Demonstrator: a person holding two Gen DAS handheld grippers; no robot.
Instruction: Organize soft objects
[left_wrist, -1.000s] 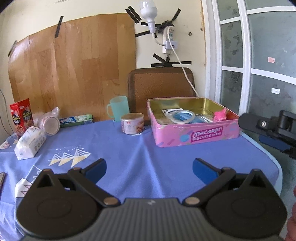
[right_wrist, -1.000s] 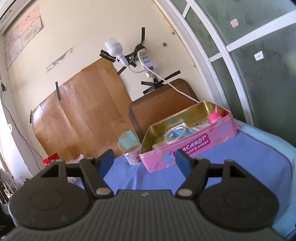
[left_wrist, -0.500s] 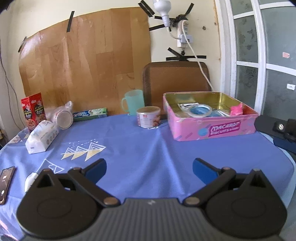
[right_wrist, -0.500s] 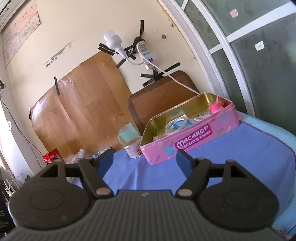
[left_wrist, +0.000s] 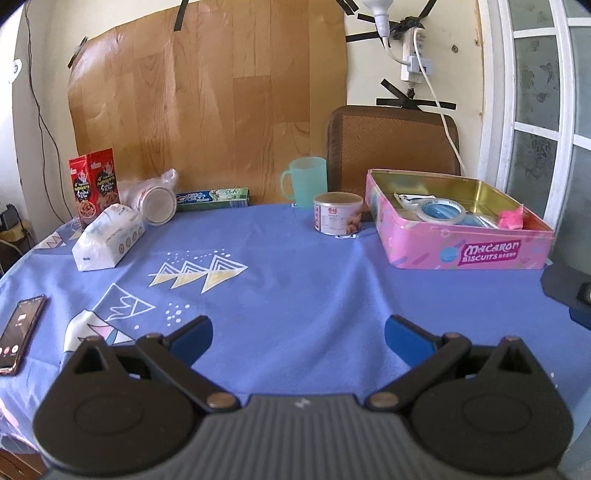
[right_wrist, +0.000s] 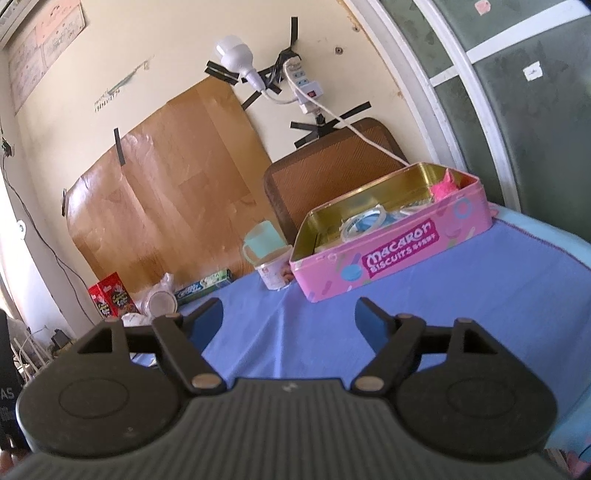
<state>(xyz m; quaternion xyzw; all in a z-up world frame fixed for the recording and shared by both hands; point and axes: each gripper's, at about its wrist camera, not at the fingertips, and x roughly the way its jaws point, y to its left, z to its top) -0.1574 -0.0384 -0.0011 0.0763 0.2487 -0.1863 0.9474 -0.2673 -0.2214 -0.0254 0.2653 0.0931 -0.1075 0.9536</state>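
A pink Macaron biscuit tin (left_wrist: 465, 247) stands open at the right on the blue tablecloth; it also shows in the right wrist view (right_wrist: 391, 254). Inside it lie a tape roll (left_wrist: 441, 211), a pink soft object (left_wrist: 511, 218) and some packets. A white tissue pack (left_wrist: 107, 236) lies at the left. My left gripper (left_wrist: 297, 338) is open and empty above the cloth, well short of the tin. My right gripper (right_wrist: 290, 319) is open and empty, in front of the tin.
A small tin can (left_wrist: 338, 218) and a teal mug (left_wrist: 304, 181) stand left of the pink tin. A toothpaste box (left_wrist: 212, 197), a plastic-wrapped lid (left_wrist: 157, 199) and a red snack box (left_wrist: 94, 184) sit at the back left. A phone (left_wrist: 20, 328) lies at the left edge.
The left gripper has swung left and pulled back, so the tissue pack, snack box and phone now show. The right gripper has shifted slightly. Both stay open and empty.
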